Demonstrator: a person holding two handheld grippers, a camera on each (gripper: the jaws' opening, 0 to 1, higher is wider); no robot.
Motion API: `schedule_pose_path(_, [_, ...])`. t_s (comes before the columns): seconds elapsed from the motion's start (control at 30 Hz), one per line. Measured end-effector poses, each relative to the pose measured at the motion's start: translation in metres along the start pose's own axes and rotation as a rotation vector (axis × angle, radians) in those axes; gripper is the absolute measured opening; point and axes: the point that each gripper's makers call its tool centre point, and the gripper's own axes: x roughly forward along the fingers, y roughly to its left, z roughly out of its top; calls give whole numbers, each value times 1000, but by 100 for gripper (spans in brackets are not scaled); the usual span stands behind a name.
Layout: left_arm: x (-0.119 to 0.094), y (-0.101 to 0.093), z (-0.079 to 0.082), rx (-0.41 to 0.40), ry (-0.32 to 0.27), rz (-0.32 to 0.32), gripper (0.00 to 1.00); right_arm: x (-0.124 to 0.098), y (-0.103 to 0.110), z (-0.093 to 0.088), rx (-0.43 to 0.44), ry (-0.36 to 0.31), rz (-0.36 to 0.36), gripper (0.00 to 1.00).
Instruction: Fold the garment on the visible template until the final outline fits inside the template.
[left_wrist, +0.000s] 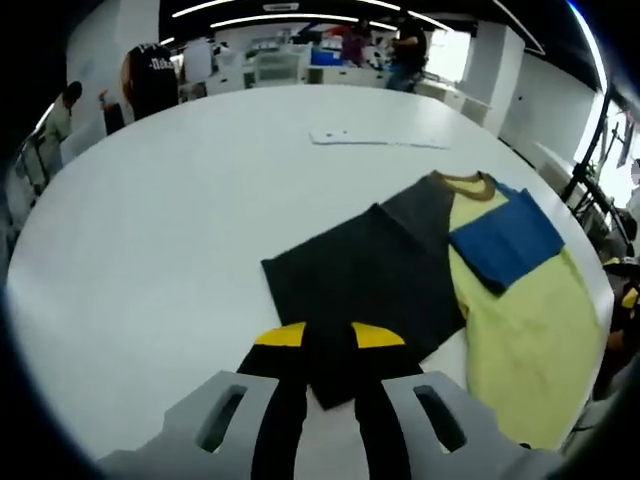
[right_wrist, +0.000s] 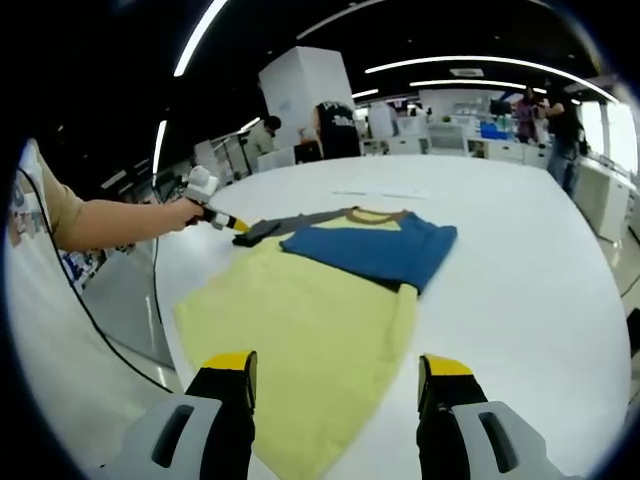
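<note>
One garment (right_wrist: 300, 310) – one sheet (left_wrist: 378, 137) – two hand-held grippers (left_wrist: 328, 350) (right_wrist: 337, 378)

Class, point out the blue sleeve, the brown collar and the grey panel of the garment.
blue sleeve (right_wrist: 375, 248), right gripper view, middle of the fabric.
brown collar (left_wrist: 467, 184), left gripper view, neckband's front curve.
grey panel (left_wrist: 365, 280), left gripper view, panel's centre.

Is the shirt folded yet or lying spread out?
Partly folded. The shirt's yellow body lies spread flat on the table, while its grey sleeve is pinched in the left gripper.
</note>
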Motion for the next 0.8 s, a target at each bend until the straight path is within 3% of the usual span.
schedule_pose_path(0.1, [3, 3, -7, -4, 18, 17, 18, 0, 0, 0, -1, 1, -1, 64])
schedule_pose_path(0.33, [-3, 0, -6, 28, 11, 30, 16, -3, 1, -4, 2, 5, -4, 63])
schedule_pose_path(0.53, [-7, -1, -4, 55, 6, 19, 1, -7, 2, -6, 2, 6, -6, 63])
schedule_pose_path(0.8, [-15, 3, 4, 49, -21, 15, 0, -10, 2, -7, 0, 5, -7, 63])
